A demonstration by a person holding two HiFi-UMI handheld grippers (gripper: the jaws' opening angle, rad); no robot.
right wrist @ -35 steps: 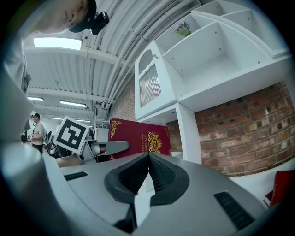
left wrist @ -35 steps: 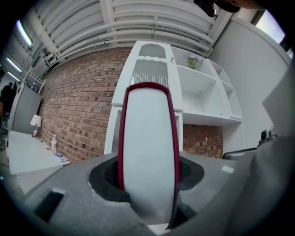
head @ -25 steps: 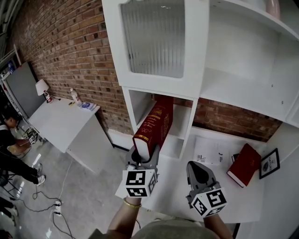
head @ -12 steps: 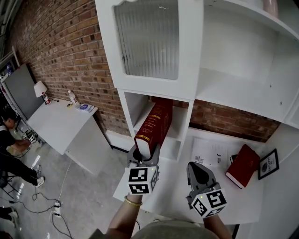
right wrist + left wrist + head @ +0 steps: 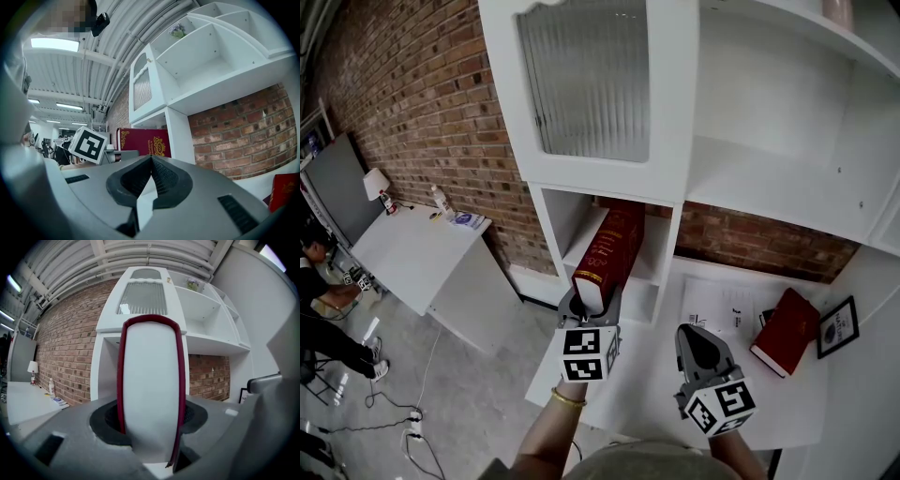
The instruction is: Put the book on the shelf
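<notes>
A thick red hardback book (image 5: pixel 607 246) is being held by its near end in the left gripper (image 5: pixel 589 305). The jaws are pressing on its two covers, with the white page edge showing between them. The book's long axis is running straight away from the gripper, and its far end appears to be sitting inside the lower-left cubby (image 5: pixel 565 217) of the white shelf unit (image 5: pixel 675 112). From this, the coming move is likely a push forward along that axis.

The book is standing nearer the cubby's right-hand divider (image 5: pixel 672 258) than its left wall, so the open room is lying to the left. The right gripper (image 5: pixel 697 345) is hovering closed and empty over the white desk (image 5: pixel 647 389), just beside the left one. A second red book (image 5: pixel 786 330), a paper sheet (image 5: pixel 717 305) and a framed picture (image 5: pixel 837 326) are resting further right, well apart from the cubby.
</notes>
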